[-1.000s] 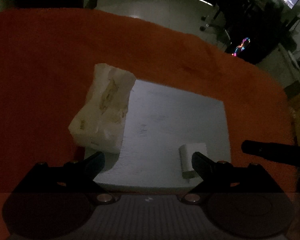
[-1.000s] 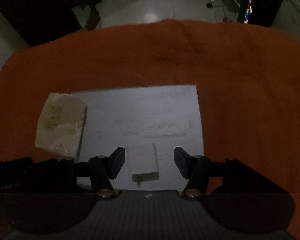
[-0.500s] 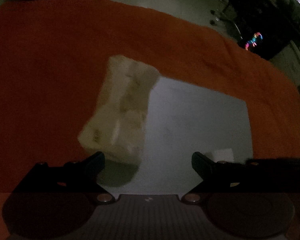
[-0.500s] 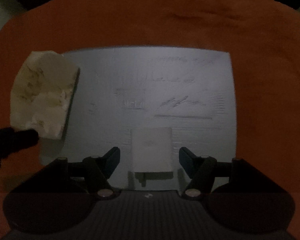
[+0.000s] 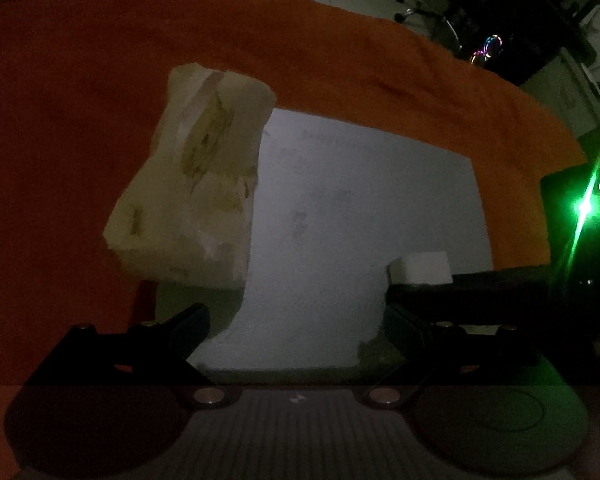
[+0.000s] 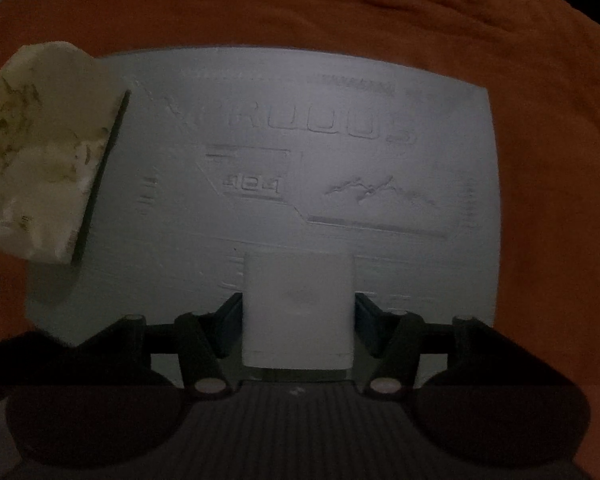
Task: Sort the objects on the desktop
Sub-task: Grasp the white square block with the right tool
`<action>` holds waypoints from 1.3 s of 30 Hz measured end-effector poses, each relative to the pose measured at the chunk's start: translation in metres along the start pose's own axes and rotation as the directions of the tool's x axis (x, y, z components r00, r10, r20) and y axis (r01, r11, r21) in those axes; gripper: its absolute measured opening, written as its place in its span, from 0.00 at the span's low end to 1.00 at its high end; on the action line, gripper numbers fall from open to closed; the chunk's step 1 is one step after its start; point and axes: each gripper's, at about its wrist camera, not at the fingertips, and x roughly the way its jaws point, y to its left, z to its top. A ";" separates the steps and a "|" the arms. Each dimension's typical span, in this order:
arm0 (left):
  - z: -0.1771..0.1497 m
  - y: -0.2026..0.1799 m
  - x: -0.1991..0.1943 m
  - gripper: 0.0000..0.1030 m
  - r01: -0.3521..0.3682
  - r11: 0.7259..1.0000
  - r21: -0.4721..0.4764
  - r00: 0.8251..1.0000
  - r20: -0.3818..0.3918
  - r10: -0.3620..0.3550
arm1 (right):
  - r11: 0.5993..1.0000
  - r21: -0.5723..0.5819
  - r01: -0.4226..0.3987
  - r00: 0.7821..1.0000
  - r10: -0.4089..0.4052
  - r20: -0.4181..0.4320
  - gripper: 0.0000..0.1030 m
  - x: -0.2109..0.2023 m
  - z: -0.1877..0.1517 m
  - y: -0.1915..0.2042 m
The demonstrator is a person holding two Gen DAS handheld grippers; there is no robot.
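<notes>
While dim light is falling across an orange cloth (image 6: 540,80), the right gripper (image 6: 298,320) is closing its two dark fingers (image 6: 230,320) against the sides of a small white block (image 6: 298,312), which is sitting between them at the 6 o'clock edge of a pale grey mat (image 6: 340,128). Both finger pads are pressing on the block's flanks, so the grip is on the block; whether the block is lifted off the mat or resting on it cannot be told. Faint embossed lettering and a jagged line drawing are showing on the mat above the block, toward 12 o'clock. At 9 o'clock in the right wrist view, a crumpled cream tissue pack (image 6: 40,152) is lying with one edge overlapping the mat's border and the rest over the cloth.

In the left wrist view, the left gripper (image 5: 296,320) is holding its fingers (image 5: 188,324) wide apart with nothing between them, hovering over the near edge of the mat (image 5: 340,200). The tissue pack (image 5: 196,184) is filling the 10 o'clock area just ahead of the left finger, not touching it. Toward 3 o'clock, the white block (image 5: 420,267) is peeking above a dark finger of the right gripper (image 5: 460,288), beside a green lens flare.
</notes>
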 end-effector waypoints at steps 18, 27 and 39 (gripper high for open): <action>-0.010 0.012 -0.007 0.91 -0.020 1.000 -0.022 1.000 0.000 0.020 | 0.999 0.042 -0.015 0.997 0.011 0.081 0.57 -0.038 -0.004 -0.002; -0.016 0.013 -0.016 0.91 -0.031 0.999 -0.019 0.999 0.007 0.031 | 0.996 0.054 -0.064 0.989 0.056 0.138 0.57 -0.076 -0.012 -0.004; -0.024 0.008 -0.030 0.91 -0.043 0.999 -0.004 0.999 0.028 0.043 | 0.991 0.039 -0.132 0.969 0.120 0.217 0.57 -0.136 -0.047 -0.007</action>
